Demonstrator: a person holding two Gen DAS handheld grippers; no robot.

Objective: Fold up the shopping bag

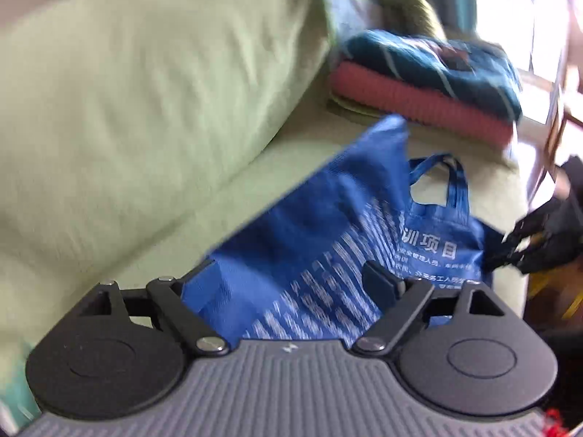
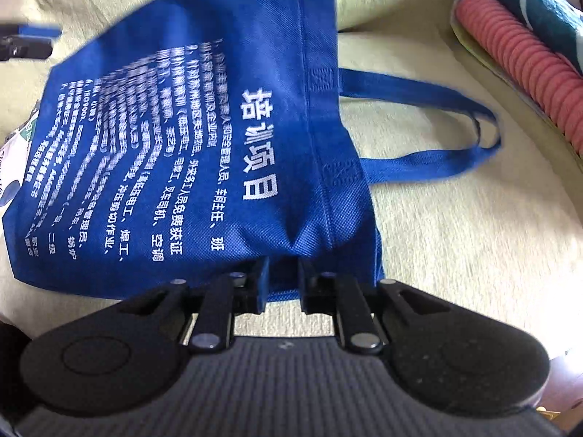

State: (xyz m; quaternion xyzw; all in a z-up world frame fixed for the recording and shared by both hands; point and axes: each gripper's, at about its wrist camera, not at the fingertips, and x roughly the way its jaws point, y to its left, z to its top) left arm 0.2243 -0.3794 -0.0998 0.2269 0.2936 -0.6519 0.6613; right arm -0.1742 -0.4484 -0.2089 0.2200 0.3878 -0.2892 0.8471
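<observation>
**Pinching the bag's edge on the sofa**

Gripping the near edge of the blue shopping bag (image 2: 204, 138), the right gripper (image 2: 282, 280) has its two black fingers drawn close together with a fold of the blue fabric caught between them; the cloth puckers into small creases just above the pinch. From there the bag spreads away across the pale green sofa seat (image 2: 455, 240), its printed face up, covered with rows of white characters. Its far part is lifted off the cushion and blurred. Two blue handles (image 2: 430, 123) loop out flat onto the seat to the right of the bag.

The left gripper (image 1: 288, 287) stands wide open above the same bag, with nothing held. Only one finger (image 1: 379, 280) shows clearly, dark against the blue cloth; the other side is partly lost behind the fabric. In this view the bag (image 1: 328, 218) runs away from the gripper toward a raised corner, and the right gripper can be seen as a black shape (image 1: 539, 244) at the bag's right-hand edge.

Beyond the bag, a stack of folded textiles (image 1: 426, 83) sits on the seat: a dark teal striped piece on top of a ribbed pink one. A large green back cushion (image 1: 145, 83) rises to the left.
</observation>
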